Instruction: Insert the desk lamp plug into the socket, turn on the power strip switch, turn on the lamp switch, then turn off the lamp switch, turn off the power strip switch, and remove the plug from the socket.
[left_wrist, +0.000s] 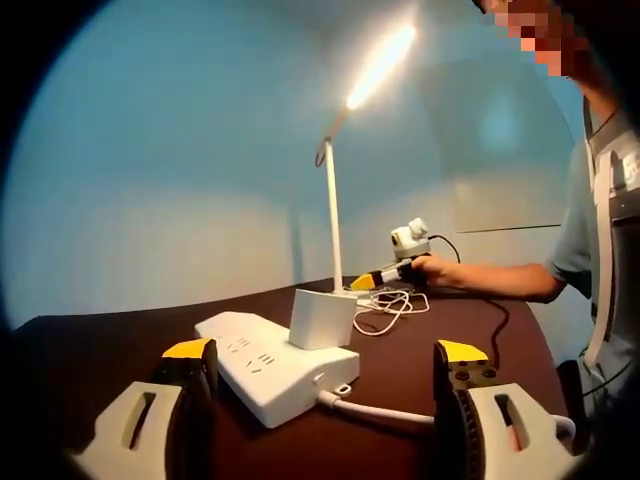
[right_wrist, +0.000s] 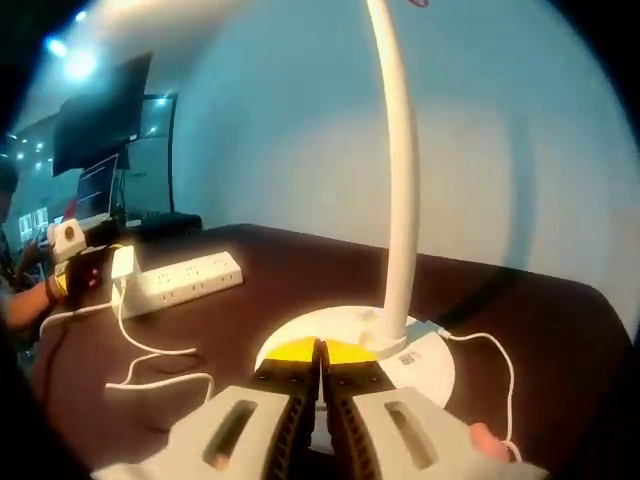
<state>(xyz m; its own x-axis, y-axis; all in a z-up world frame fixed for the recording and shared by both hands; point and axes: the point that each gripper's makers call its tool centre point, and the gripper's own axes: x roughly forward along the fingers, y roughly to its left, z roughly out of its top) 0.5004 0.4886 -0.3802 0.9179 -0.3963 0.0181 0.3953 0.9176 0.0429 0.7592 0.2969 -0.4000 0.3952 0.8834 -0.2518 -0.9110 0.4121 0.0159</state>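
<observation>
Lamp base (right_wrist: 395, 345), round and white, sat on the dark tabletop (right_wrist: 300, 290) right ahead of the right hand-held gripper (right_wrist: 320, 352), whose yellow-tipped jaws were pressed together at the base's near edge. Whether they actually touched the base was hard to tell. The white stem (right_wrist: 400, 190) rose from the base. A thin white cord (right_wrist: 150, 355) trailed across the tabletop toward the power strip (right_wrist: 185, 278), with a white adapter block (right_wrist: 122, 265) plugged in at its end.

In the left gripper view, the left hand-held gripper (left_wrist: 325, 352) hung with its jaws wide apart, holding nothing, just above the tabletop (left_wrist: 100, 350). Between and beyond the jaws lay the power strip (left_wrist: 270, 365) with the adapter block (left_wrist: 322, 318) standing in it and a thick white cable (left_wrist: 385, 410) leaving its near end. Farther back stood the lamp (left_wrist: 333, 215), its head (left_wrist: 382, 65) lit and glowing. A person's hand (left_wrist: 440, 270) held the right hand-held gripper (left_wrist: 362, 283) down by the lamp's foot, coiled cord (left_wrist: 395, 305) beside it.
</observation>
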